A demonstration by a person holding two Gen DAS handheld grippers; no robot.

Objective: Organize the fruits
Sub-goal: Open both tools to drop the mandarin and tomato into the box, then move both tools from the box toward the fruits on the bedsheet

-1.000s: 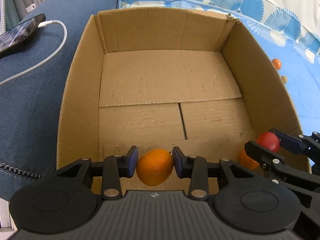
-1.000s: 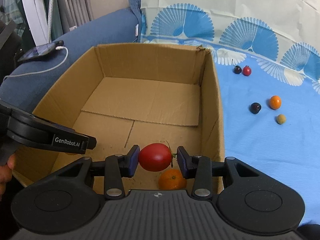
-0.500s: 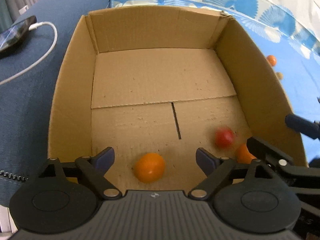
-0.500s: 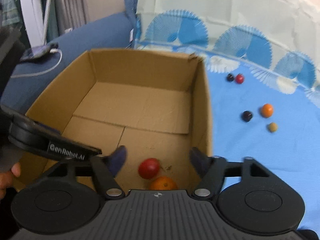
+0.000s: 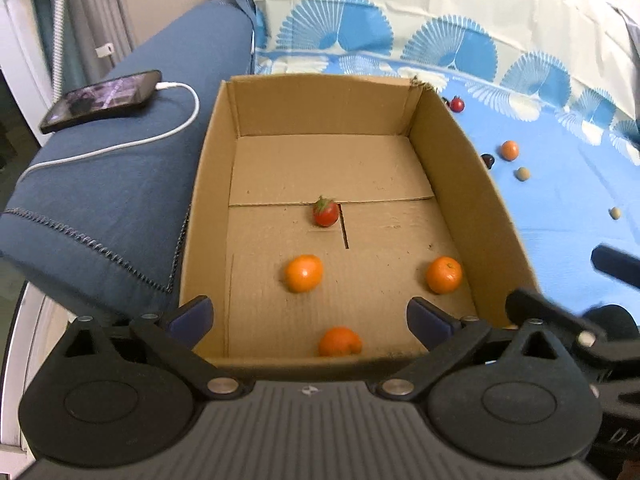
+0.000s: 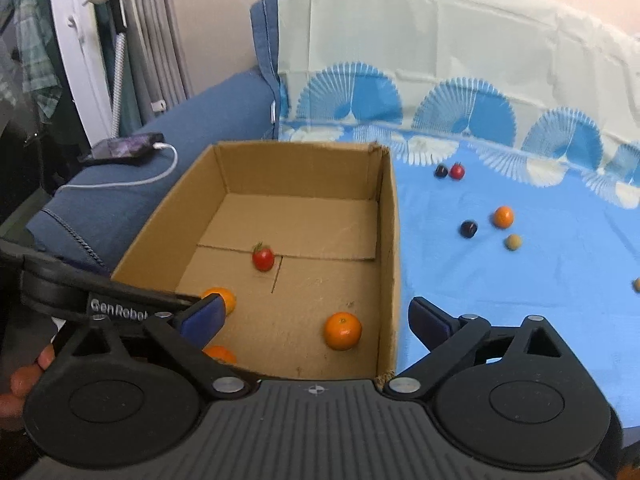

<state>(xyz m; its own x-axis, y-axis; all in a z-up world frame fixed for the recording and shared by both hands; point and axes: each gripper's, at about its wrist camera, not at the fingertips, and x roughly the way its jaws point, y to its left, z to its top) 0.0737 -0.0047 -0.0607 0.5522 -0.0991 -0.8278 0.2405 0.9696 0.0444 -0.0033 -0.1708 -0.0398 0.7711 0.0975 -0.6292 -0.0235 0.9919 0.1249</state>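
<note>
An open cardboard box (image 5: pixel 492 216) (image 6: pixel 388 240) holds a red tomato (image 5: pixel 325 212) (image 6: pixel 263 258) near its middle and three oranges: one left of centre (image 5: pixel 303 273) (image 6: pixel 224 296), one at the right (image 5: pixel 443 275) (image 6: pixel 343 331), one by the near wall (image 5: pixel 340 342) (image 6: pixel 220 354). My left gripper (image 5: pixel 308 316) is open and empty, raised above the box's near edge. My right gripper (image 6: pixel 314 316) is open and empty, above the box's near right corner.
Loose fruit lies on the blue cloth right of the box: an orange (image 6: pixel 503 217), dark plums (image 6: pixel 468 229) (image 6: pixel 441 171), a red tomato (image 6: pixel 457 171), small tan fruits (image 6: pixel 513 242). A phone (image 5: pixel 102 100) with a white cable rests on the blue sofa arm at the left.
Both grippers opened and dropped their fruit into the box, then rose and pulled back. The tomato rolled to the box's middle; the orange lies left of centre.
</note>
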